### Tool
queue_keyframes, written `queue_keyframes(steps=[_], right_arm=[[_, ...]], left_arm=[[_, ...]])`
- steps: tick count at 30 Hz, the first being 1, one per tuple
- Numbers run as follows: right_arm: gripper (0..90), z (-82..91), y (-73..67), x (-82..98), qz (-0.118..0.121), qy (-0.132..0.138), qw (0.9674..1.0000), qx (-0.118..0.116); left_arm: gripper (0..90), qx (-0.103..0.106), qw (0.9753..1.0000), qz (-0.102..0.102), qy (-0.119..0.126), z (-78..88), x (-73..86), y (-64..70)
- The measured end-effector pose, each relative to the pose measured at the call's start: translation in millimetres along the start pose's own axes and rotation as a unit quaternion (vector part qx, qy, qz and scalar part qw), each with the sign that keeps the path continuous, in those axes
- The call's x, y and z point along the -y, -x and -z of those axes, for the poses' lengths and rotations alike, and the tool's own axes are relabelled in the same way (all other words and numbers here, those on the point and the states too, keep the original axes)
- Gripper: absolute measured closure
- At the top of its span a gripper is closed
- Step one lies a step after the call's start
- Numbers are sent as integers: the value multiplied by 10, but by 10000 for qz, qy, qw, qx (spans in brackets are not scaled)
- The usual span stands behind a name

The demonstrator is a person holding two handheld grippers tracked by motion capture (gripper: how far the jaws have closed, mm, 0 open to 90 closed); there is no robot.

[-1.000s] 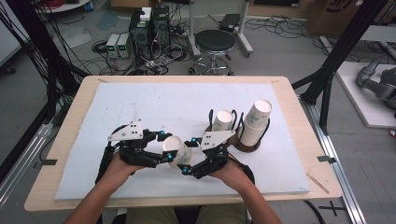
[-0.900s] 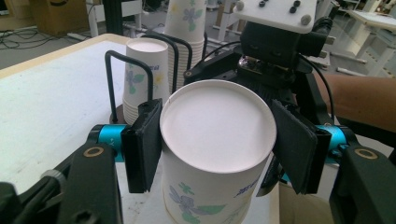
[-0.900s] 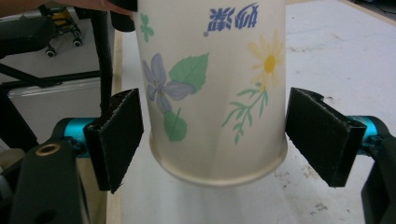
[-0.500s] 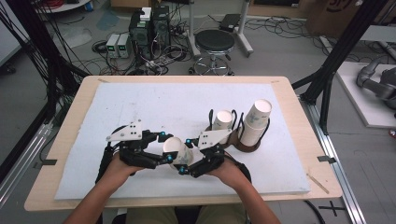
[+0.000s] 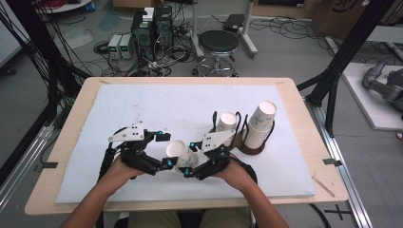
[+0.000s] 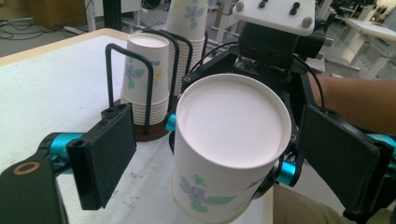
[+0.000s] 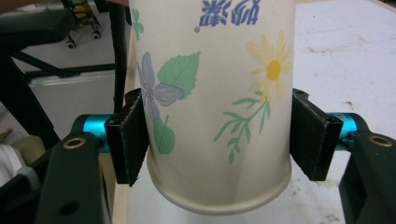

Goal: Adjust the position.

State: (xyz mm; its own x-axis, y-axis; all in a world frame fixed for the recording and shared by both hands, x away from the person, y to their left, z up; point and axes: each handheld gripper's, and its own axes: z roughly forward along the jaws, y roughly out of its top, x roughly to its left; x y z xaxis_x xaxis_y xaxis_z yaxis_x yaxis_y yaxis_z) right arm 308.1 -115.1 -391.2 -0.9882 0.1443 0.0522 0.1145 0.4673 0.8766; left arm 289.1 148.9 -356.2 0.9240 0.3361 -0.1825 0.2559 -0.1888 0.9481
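1. While the white paper cup with printed flowers (image 5: pixel 180 156) hangs between the two hands above the near part of the white foam-covered table (image 5: pixel 142 104), it passes from one claw to the other.
2. A second ago the left gripper (image 5: pixel 167 150) pinched this cup; now its jaws have just been opening and stand spread, with both pads off the cup wall.
3. The right gripper (image 5: pixel 190 159) has just been closing, and its pads now press on both sides of the cup near the rim.
4. I judge that the handover is finished, so the left hand can draw away.
5. The left gripper view shows the cup's closed bottom (image 6: pixel 232 122) between the open pads (image 6: pixel 103 156), and behind it the black wire holder with stacked paper cups (image 6: pixel 145 74).
6. The right gripper view shows instead the firm contact of the pads (image 7: pixel 132 140) on the flowered wall (image 7: pixel 210 93).
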Motion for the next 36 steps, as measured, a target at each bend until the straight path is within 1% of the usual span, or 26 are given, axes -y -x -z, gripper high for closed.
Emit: queue_keyframes(steps=[2,3,4,6,8,10,11,12,13,14,17,18,22,23,24,25,26,29,31,32,33,34,36], right_arm=[[304,12,6,-6,37,-65,10000,48],[304,16,7,-13,63,-108,9999,55],[304,19,7,-20,87,-165,9998,65],[304,19,9,-34,148,-289,9994,105],[304,15,9,-51,219,-448,9987,141],[304,9,11,-70,271,-548,9980,131],[304,8,13,-79,299,-601,9976,156],[304,8,13,-90,314,-645,9973,150],[304,8,13,-90,314,-645,9973,150],[304,7,18,-115,367,-713,9967,148],[304,6,21,-134,373,-731,9965,129],[304,4,24,-157,420,-824,9956,135],[303,2,23,-188,449,-909,9948,90],[304,-4,21,-213,521,-999,9936,71],[304,-8,18,-221,526,-1043,9931,57],[304,-8,18,-221,526,-1043,9931,57],[303,-16,16,-247,590,-1158,9915,41],[303,-26,13,-284,680,-1280,9894,17],[304,-30,8,-311,695,-1342,9885,-7],[304,-35,6,-323,717,-1397,9876,-10],[304,-35,6,-323,717,-1397,9876,-10],[304,-44,8,-353,788,-1541,9849,-15],[304,-53,7,-372,797,-1607,9838,-50]], left_arm=[[122,30,10000,-2,-23,11,0,-4],[121,6,9999,-62,-113,24,-6,-6],[122,6,9999,-62,-113,24,-6,-6],[123,16,9996,-126,-248,48,-17,-15],[123,50,9994,-157,-303,67,-25,-24],[124,48,9993,-143,-331,77,-28,-27],[124,70,9989,-188,-425,92,-33,-38],[124,73,9987,-205,-461,96,-34,-42],[125,73,9987,-205,-461,96,-34,-42],[126,89,9985,-224,-498,104,-34,-49],[128,121,9981,-224,-557,110,-36,-53],[130,151,9978,-256,-588,111,-40,-56],[134,209,9969,-301,-696,104,-49,-53],[138,236,9967,-309,-719,99,-49,-48],[141,282,9961,-334,-760,92,-50,-43],[143,282,9961,-334,-760,92,-50,-43],[143,289,9958,-363,-789,84,-48,-38],[145,288,9949,-400,-877,78,-46,-40],[146,288,9948,-402,-887,73,-45,-39],[147,298,9944,-411,-932,68,-43,-35],[147,298,9944,-411,-932,68,-43,-35],[149,307,9939,-426,-967,65,-46,-32],[152,344,9929,-468,-1037,53,-55,-23]])
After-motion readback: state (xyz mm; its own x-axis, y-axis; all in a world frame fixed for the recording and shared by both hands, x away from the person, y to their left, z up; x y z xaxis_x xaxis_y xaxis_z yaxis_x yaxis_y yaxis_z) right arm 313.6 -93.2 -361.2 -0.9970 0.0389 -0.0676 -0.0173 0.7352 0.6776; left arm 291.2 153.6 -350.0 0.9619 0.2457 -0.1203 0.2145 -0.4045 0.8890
